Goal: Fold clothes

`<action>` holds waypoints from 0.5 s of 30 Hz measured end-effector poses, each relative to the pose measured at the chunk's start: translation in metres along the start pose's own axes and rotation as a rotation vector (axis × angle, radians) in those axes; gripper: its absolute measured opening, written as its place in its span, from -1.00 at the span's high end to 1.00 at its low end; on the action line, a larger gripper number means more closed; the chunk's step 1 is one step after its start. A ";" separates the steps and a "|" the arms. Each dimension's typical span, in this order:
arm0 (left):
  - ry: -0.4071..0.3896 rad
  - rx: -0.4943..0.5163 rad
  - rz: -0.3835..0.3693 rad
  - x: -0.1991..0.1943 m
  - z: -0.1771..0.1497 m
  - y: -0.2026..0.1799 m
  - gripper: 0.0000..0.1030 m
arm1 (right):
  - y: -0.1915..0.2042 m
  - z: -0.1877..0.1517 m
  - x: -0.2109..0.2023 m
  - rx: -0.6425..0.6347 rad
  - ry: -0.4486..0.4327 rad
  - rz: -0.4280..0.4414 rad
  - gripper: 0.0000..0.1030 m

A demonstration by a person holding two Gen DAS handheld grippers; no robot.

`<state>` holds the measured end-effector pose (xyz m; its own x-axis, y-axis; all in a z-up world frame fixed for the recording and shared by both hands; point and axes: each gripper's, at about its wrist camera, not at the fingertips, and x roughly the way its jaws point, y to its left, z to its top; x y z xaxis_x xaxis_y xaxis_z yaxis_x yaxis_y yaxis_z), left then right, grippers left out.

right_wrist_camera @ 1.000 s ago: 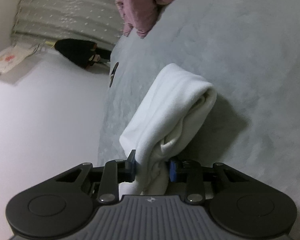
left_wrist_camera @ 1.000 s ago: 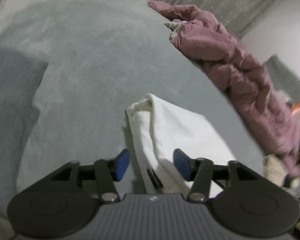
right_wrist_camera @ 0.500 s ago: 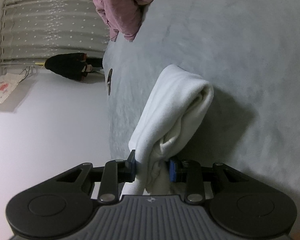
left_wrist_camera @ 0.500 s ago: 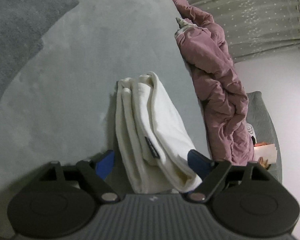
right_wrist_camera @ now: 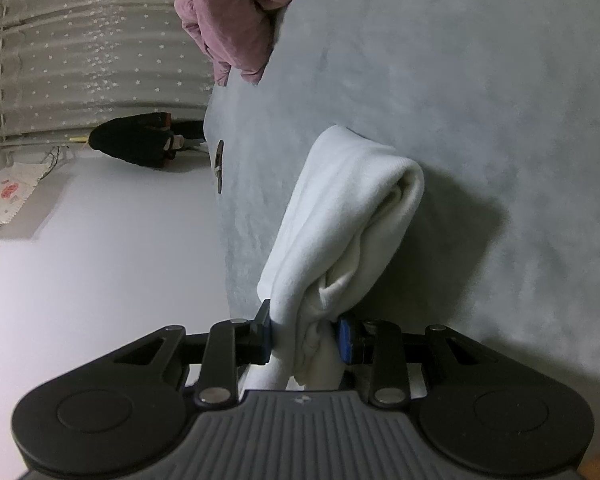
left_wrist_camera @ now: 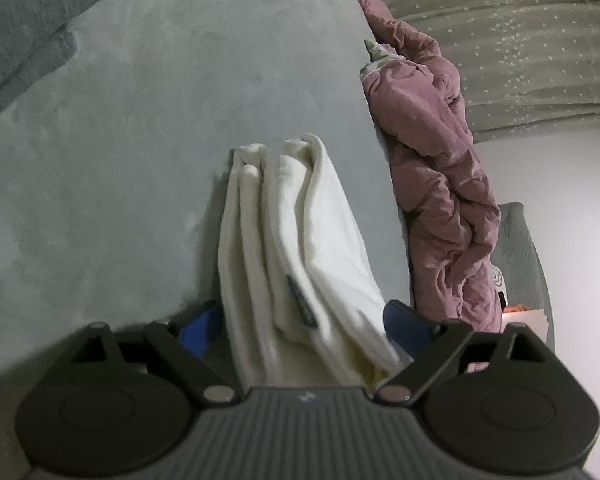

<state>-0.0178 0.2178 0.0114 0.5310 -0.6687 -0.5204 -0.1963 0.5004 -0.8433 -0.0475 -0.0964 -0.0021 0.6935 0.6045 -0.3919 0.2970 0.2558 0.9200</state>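
Observation:
A folded white garment (left_wrist_camera: 300,220) lies on the grey bed (left_wrist_camera: 140,120). Its near end runs between the two blue pads of my left gripper (left_wrist_camera: 300,320), whose jaws are opening and stand wide on either side of the cloth without squeezing it. A small dark label shows on one fold. In the right wrist view the same white garment (right_wrist_camera: 340,220) bulges in a thick roll, and my right gripper (right_wrist_camera: 306,336) is shut on its bunched near end, pads pressed into the fabric.
A crumpled pink jacket (left_wrist_camera: 432,160) lies along the bed's edge, also the pink jacket (right_wrist_camera: 236,12) at the top. A grey pillow (left_wrist_camera: 20,20) sits top left. Beyond the bed's edge are pale floor (right_wrist_camera: 100,280), a black object (right_wrist_camera: 136,140) and a starred curtain (right_wrist_camera: 100,40).
The left jaws have spread much wider around the white garment, and that gripper has rolled and sunk a little. The right gripper keeps its grip, rolled slightly.

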 end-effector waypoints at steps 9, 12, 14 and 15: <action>-0.065 0.129 0.135 0.013 -0.005 -0.016 -0.36 | -0.001 0.000 0.004 -0.042 0.013 -0.008 0.38; -0.097 0.197 0.194 0.015 -0.007 -0.024 0.00 | -0.002 -0.001 0.006 -0.072 0.018 -0.020 0.38; -0.105 0.217 0.215 0.015 -0.008 -0.026 0.17 | -0.004 -0.003 0.007 -0.106 0.016 -0.029 0.38; -0.107 0.221 0.219 0.014 -0.008 -0.026 0.20 | -0.005 -0.004 0.007 -0.117 0.015 -0.031 0.38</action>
<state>-0.0120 0.1908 0.0248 0.5817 -0.4762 -0.6595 -0.1378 0.7414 -0.6568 -0.0466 -0.0901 -0.0094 0.6751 0.6059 -0.4209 0.2390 0.3601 0.9018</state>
